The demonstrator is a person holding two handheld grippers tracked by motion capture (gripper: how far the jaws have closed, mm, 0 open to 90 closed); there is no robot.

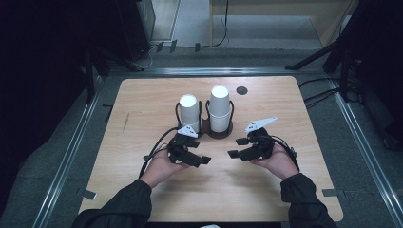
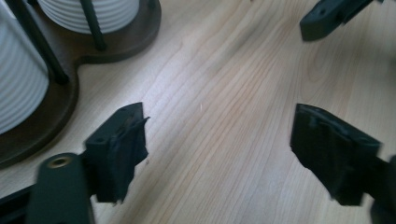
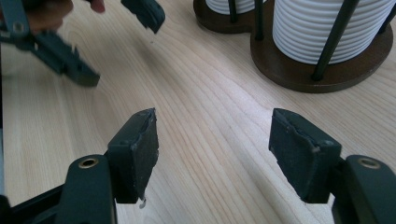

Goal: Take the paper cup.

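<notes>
Cups sit in two white ribbed stacks inside a dark wooden holder [image 1: 219, 131] with thin black upright rods, and that holder stands on the desk [image 1: 142, 99] toward its far middle. The left stack [image 1: 188, 110] is the shorter one; the right stack [image 1: 220, 108] rises higher beside it, each in its own round bay of the holder. In the left gripper view the holder's brown base [image 2: 60, 105] and both ribbed stacks lie at the upper left; in the right gripper view the same base [image 3: 299, 70] lies at the upper right.

The left hand-held gripper [image 1: 200, 161] hovers just in front of the holder, on the near left of it, with its jaws standing wide apart and only bare wood grain between them. The right hand-held gripper [image 1: 236, 147] is near the holder's front right, apart from it, and its jaws likewise stand apart with nothing between them. Both point inward, toward each other, with a strip of bare desk between their tips. Neither touches the holder or a cup.

A small dark round disc [image 1: 242, 90] lies on the desk just behind and right of the holder.
</notes>
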